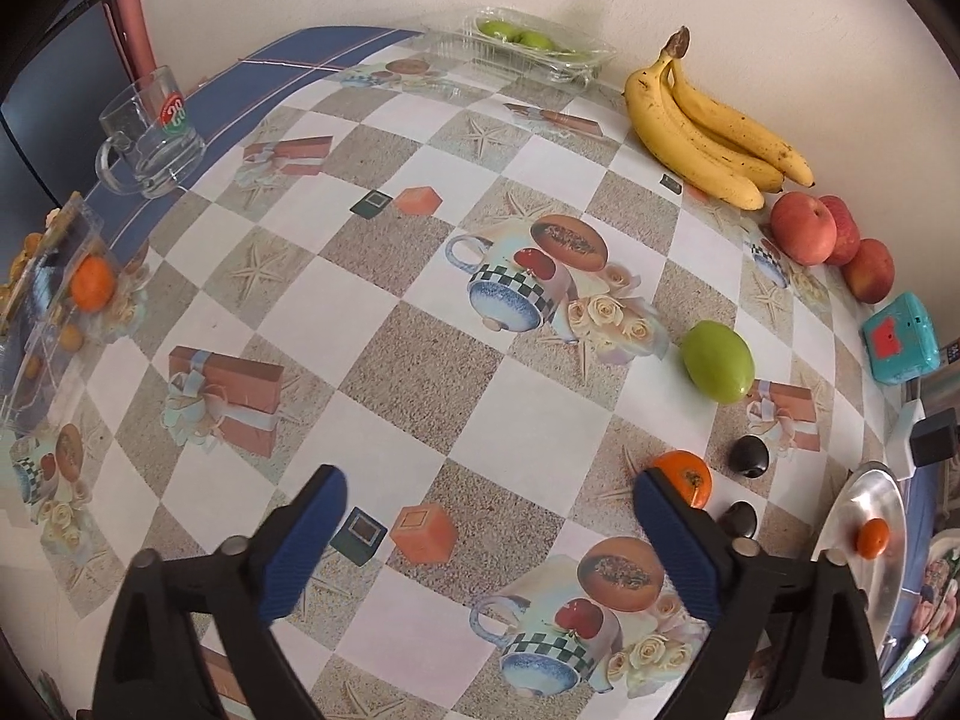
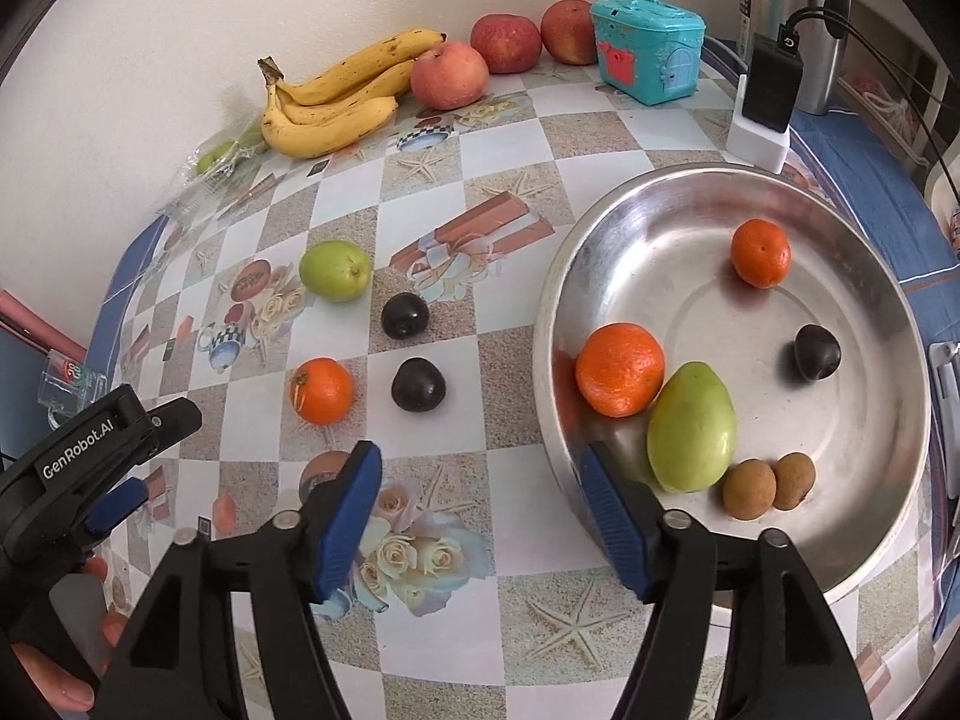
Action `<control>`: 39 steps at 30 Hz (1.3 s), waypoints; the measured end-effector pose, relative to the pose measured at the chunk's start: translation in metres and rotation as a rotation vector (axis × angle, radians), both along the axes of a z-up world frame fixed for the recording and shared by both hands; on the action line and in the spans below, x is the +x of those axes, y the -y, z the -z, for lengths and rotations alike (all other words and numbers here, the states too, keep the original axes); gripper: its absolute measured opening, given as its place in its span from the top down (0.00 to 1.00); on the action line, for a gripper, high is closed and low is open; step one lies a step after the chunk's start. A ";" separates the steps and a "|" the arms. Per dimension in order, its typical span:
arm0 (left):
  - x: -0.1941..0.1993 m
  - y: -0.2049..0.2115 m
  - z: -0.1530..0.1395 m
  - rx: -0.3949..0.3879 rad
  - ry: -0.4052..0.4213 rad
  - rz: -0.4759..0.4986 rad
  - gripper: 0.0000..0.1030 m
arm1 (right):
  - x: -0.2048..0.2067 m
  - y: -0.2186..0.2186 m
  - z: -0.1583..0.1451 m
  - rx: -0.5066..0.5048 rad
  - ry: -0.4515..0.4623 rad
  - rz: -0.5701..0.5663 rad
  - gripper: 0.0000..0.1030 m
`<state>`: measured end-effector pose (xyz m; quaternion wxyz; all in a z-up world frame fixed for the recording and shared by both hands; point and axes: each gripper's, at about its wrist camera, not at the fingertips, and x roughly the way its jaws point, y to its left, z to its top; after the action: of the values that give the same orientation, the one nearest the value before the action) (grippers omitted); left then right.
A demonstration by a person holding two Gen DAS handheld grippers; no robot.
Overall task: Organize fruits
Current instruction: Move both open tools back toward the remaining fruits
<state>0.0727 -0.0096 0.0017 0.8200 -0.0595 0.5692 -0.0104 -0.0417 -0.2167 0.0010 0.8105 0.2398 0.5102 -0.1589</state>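
My right gripper (image 2: 483, 516) is spread wide and holds nothing; its right finger (image 2: 618, 531) hangs over the near rim of the metal bowl (image 2: 888, 312), its left one over bare tablecloth (image 2: 522, 516). My left gripper (image 1: 489, 546) is just as wide open and empty, hovering above the cloth with nothing between its pads.

Outward from the right fingers, the bowl already holds two oranges, a green mango (image 2: 690, 429), a dark plum (image 2: 817, 352) and two small brown fruits (image 2: 768, 485). Still loose on the cloth, ahead and to the left of the right fingers, are an orange (image 2: 321, 391), two dark plums (image 2: 419, 385) and (image 2: 405, 315), and a green fruit (image 2: 333, 270) further out. Bananas (image 2: 336, 102) and apples (image 2: 450, 74) lie along the wall, well apart from either gripper.

What the next move turns on, as I judge it: the loose orange sits just beside my left gripper's right finger (image 1: 675, 546), nearly touching it in the left wrist view, while it lies off to the left of my right gripper's opening. So the left looks nearer to the orange, though the bowl lies on the right hand's side. The nearer plum is straight ahead of the right fingers, slightly left, and being round it has no long axis to line up with. The green fruit is oval, its long axis lying crosswise as the left gripper sees it.
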 end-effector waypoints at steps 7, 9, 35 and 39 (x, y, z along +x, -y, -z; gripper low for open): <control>0.000 0.008 -0.004 0.011 0.036 0.043 0.00 | -0.002 0.004 0.000 -0.020 0.012 0.016 0.15; -0.001 0.010 -0.004 0.008 0.043 0.055 0.00 | -0.003 0.006 -0.001 -0.037 0.020 0.027 0.15; 0.012 0.060 0.020 -0.066 0.019 0.226 0.00 | 0.014 0.020 0.013 -0.041 0.001 0.051 0.15; 0.015 0.066 0.026 -0.073 0.005 0.235 0.01 | 0.017 0.026 0.013 -0.061 -0.007 0.044 0.15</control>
<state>0.0880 -0.0755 -0.0239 0.8119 -0.0222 0.5694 -0.1271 -0.0244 -0.2423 -0.0124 0.8120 0.2254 0.5026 -0.1930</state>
